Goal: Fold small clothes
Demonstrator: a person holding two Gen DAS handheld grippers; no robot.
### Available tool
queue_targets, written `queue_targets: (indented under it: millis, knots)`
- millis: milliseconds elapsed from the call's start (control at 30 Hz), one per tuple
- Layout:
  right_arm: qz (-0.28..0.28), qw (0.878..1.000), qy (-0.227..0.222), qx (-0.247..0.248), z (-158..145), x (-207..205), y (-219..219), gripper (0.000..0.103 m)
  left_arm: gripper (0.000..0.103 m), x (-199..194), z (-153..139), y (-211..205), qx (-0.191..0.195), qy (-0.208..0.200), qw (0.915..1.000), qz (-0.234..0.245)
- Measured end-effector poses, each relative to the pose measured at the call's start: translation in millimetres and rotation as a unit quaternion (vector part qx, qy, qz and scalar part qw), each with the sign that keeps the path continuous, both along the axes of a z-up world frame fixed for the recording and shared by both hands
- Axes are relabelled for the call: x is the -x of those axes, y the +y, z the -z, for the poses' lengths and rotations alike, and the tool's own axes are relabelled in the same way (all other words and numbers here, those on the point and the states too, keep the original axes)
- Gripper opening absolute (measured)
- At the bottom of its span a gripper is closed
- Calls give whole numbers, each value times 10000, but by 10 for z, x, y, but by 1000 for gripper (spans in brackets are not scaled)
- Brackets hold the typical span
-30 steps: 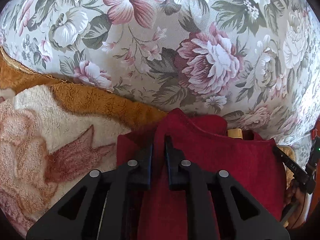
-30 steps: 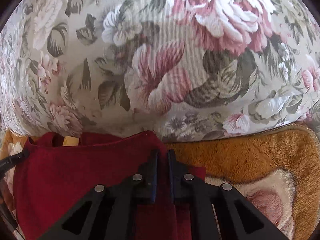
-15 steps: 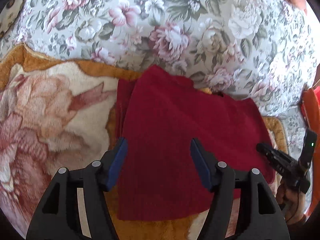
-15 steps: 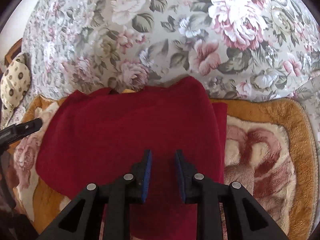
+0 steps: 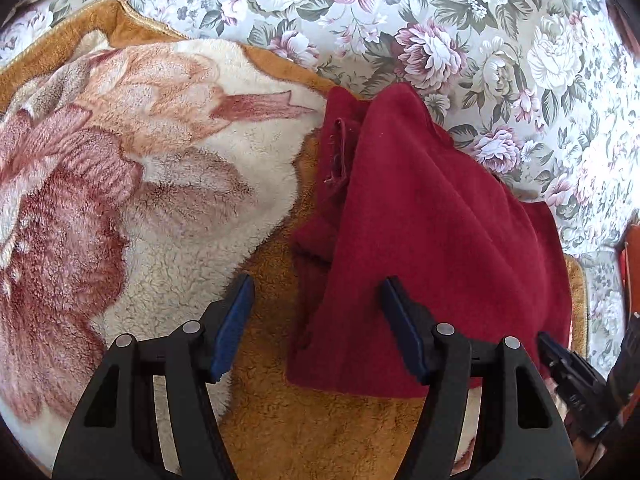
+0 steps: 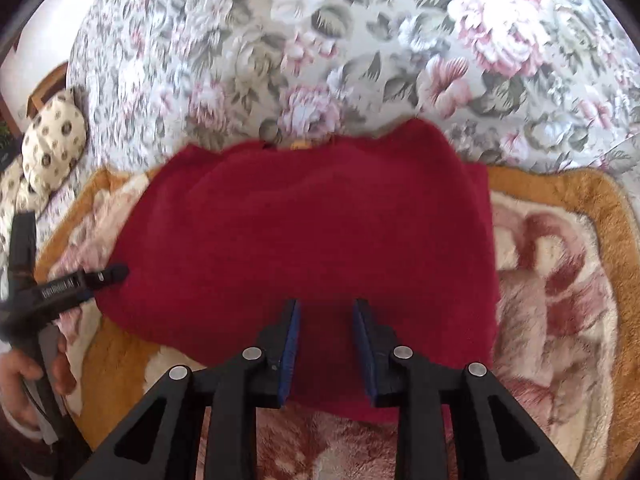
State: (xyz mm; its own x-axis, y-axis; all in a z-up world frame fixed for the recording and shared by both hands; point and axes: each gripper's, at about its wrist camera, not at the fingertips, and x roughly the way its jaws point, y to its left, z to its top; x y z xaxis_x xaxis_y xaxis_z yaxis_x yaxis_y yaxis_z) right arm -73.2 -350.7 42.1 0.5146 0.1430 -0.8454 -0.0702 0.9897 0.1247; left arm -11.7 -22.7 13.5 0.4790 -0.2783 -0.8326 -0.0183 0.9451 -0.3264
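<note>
On the plush blanket (image 5: 132,216), against its far edge beside the flowered cushion (image 5: 460,12): one folded red garment (image 6: 312,232). Left gripper (image 5: 316,324) wide open, empty, straddling its left edge. Right gripper (image 6: 326,344) just opening, part-open, empty, above its near edge.

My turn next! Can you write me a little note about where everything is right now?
Left gripper: open, jaws have just been opening, nothing pinched.
Right gripper: open, jaws just opening, above the red cloth, not pinching it.
The cloth lies folded over on the fluffy blanket, by the flowered sofa back.
Done: one fold, cloth let go.
Left: probably another fold and tidying the loose left edge.
</note>
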Motion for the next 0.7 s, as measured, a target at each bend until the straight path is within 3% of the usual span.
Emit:
queue_targets:
  millis: [100, 200, 300, 433, 600, 700]
  knots:
    - [117, 9997, -139, 179, -161, -7, 87, 26, 66, 1, -10, -50, -184, -98, 9998, 70]
    - [-117, 9987, -427, -251, -380, -114, 262, 26, 66, -60, -29, -25, -97, -61, 9999, 84]
    - [-348, 9975, -521, -340, -461, -356, 591, 26, 66, -54, -48, 21, -17, -25, 10000, 66]
    - [-627, 9966, -465, -278, -394, -763, 1049, 26, 66, -53, -37, 43, -52, 49, 9999, 141]
    - [-863, 9961, 158, 27, 63, -1308, 1459, 25, 66, -82, -8, 34, -119, 105, 9997, 185]
    - [-645, 9970, -236, 356, 26, -1485, 1465, 25, 66, -88, -4, 46, -112, 117, 9996, 238]
